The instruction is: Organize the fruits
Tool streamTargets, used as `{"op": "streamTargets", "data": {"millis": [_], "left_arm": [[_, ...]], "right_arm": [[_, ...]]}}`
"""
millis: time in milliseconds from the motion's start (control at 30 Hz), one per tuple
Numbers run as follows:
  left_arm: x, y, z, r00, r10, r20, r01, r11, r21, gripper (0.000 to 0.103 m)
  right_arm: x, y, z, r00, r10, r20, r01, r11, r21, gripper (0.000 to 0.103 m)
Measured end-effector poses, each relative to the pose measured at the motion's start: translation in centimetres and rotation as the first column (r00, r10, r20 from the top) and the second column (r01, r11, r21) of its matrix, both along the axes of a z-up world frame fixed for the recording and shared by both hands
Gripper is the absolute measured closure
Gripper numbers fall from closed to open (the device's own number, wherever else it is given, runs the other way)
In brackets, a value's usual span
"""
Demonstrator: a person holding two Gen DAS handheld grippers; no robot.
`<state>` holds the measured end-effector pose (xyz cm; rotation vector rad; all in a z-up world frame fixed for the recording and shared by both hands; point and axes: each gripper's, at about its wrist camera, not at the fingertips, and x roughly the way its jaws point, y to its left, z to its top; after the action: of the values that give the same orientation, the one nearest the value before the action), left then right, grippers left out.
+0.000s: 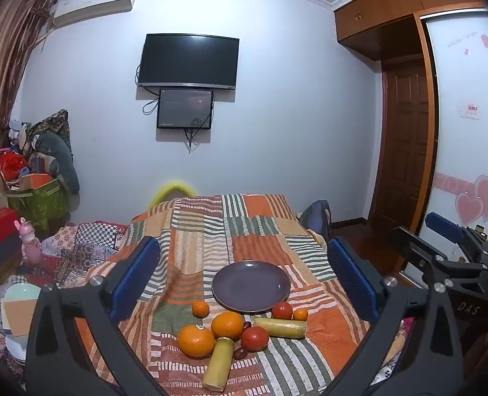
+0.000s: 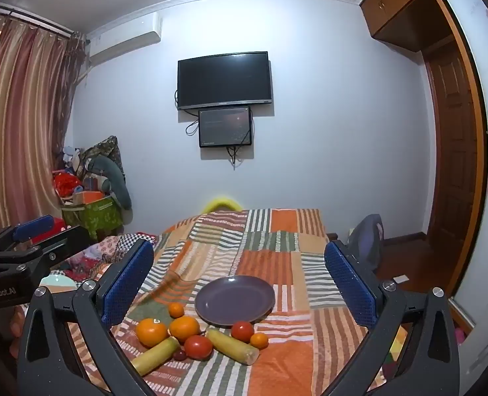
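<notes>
An empty purple plate [image 1: 250, 285] [image 2: 234, 299] lies on a table under a striped patchwork cloth [image 1: 263, 231]. In front of it lie two large oranges [image 1: 196, 341] [image 1: 227, 325], small oranges [image 1: 200, 308] [image 1: 300, 314], two tomatoes [image 1: 254, 338] [image 1: 281, 310], two yellow-green cane pieces [image 1: 219, 363] [image 1: 280, 327] and small dark fruits [image 1: 240, 353]. My left gripper [image 1: 244, 274] is open and empty, held above the fruit. My right gripper [image 2: 240, 280] is open and empty beside it, also seen in the left wrist view [image 1: 448, 257].
A TV [image 1: 187, 61] hangs on the far wall. Boxes and bags [image 1: 36, 181] pile at the left by the curtain. A wardrobe and wooden door [image 1: 405, 145] stand right. A chair back [image 1: 316, 214] is at the table's right edge.
</notes>
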<state>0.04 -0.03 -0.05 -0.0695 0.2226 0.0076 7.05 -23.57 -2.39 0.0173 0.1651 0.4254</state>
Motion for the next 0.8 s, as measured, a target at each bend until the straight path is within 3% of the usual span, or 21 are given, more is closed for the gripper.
{"op": "streamTargets", "data": {"millis": [800], "left_arm": [[0.6,0.0,-0.4,1.0,-0.014,-0.017,0.014,1.0,-0.008,0.0]], "right_arm": [[0.1,0.2,-0.6,1.0,0.019,-0.006,-0.019,1.0,-0.002,0.0]]}}
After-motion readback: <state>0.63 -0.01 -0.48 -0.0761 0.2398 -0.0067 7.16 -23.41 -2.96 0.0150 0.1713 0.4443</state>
